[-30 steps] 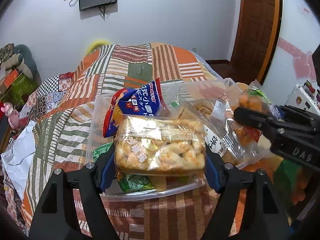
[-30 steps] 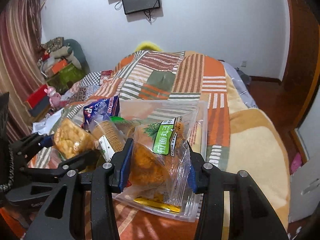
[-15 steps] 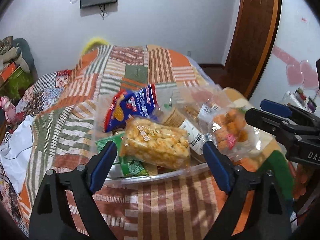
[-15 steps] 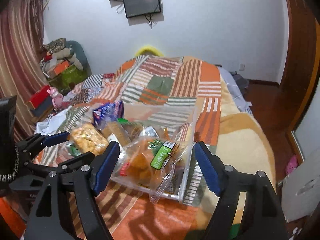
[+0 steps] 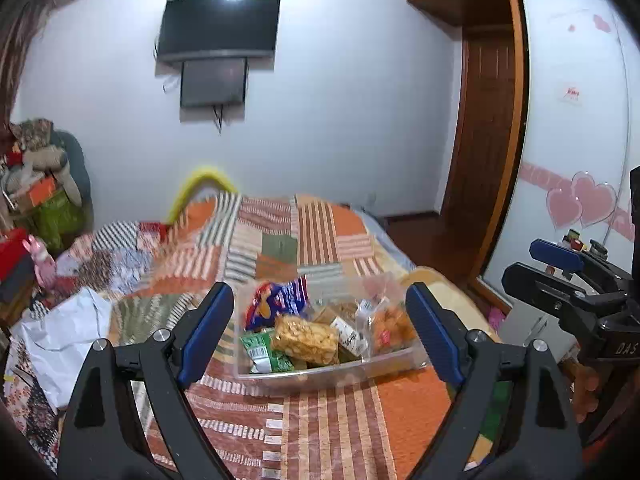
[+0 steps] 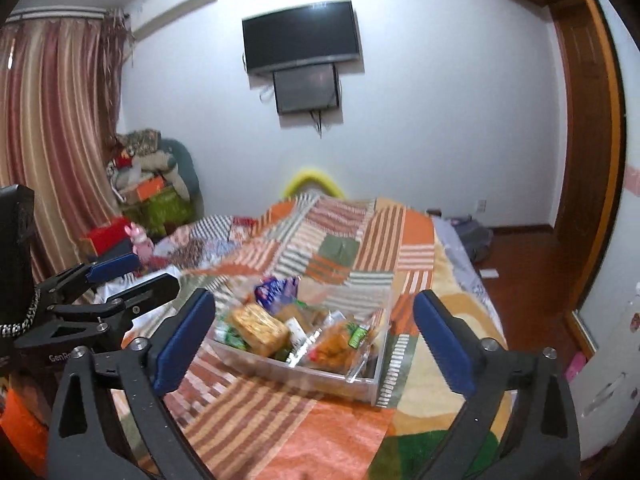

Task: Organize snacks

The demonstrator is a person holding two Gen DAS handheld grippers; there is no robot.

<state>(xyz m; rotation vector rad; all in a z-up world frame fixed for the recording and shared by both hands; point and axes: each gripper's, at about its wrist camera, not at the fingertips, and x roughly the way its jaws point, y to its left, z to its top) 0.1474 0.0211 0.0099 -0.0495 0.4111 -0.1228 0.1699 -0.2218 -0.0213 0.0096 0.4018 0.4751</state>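
Observation:
A clear plastic bin (image 5: 320, 376) sits on the patchwork bed and holds several snack packs. A golden cracker pack (image 5: 306, 338) lies in the middle, a blue chip bag (image 5: 276, 300) behind it, a green pack (image 5: 260, 354) at the left, an orange snack bag (image 5: 390, 326) at the right. My left gripper (image 5: 320, 336) is open and empty, drawn back above the bin. My right gripper (image 6: 314, 338) is open and empty, also back from the bin (image 6: 372, 376). The cracker pack (image 6: 260, 324) and the orange snack bag (image 6: 338, 346) show there too.
The striped patchwork blanket (image 5: 280, 248) covers the bed. A white plastic bag (image 5: 60, 336) lies at the bed's left. A pile of clutter (image 6: 148, 184) stands by the curtain. A wooden door (image 5: 484, 140) and a white cabinet (image 6: 608, 380) are at the right.
Both grippers opened, left their packs lying in the bin, and pulled back and up away from it.

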